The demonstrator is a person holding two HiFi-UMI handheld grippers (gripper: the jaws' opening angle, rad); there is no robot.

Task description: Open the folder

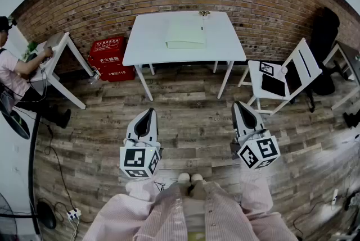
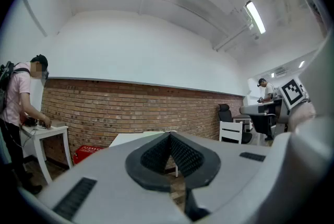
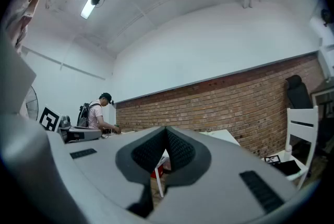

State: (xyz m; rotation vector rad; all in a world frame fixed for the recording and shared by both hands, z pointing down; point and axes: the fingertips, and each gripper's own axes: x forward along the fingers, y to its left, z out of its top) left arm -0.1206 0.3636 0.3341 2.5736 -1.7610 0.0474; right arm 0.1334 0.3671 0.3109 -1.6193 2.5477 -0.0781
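A pale green folder [image 1: 185, 35] lies closed on the white table [image 1: 152, 49] against the brick wall, toward its far middle. My left gripper [image 1: 148, 113] and right gripper [image 1: 238, 106] are held level over the wooden floor, well short of the table, both shut with nothing between their pads. In the left gripper view the shut jaws of my left gripper [image 2: 170, 137] point at the white table [image 2: 130, 138]. From the right gripper view, the closed tip of my right gripper [image 3: 166, 131] aims at the brick wall, and the folder does not show.
A red box [image 1: 108, 57] stands on the floor left of the table. A white chair [image 1: 281, 80] with a dark tablet sits to the right, a black office chair [image 1: 325, 37] behind it. A person [image 1: 17, 74] works at a small white desk [image 1: 56, 60] at left. Cables and a power strip [image 1: 72, 214] lie near left.
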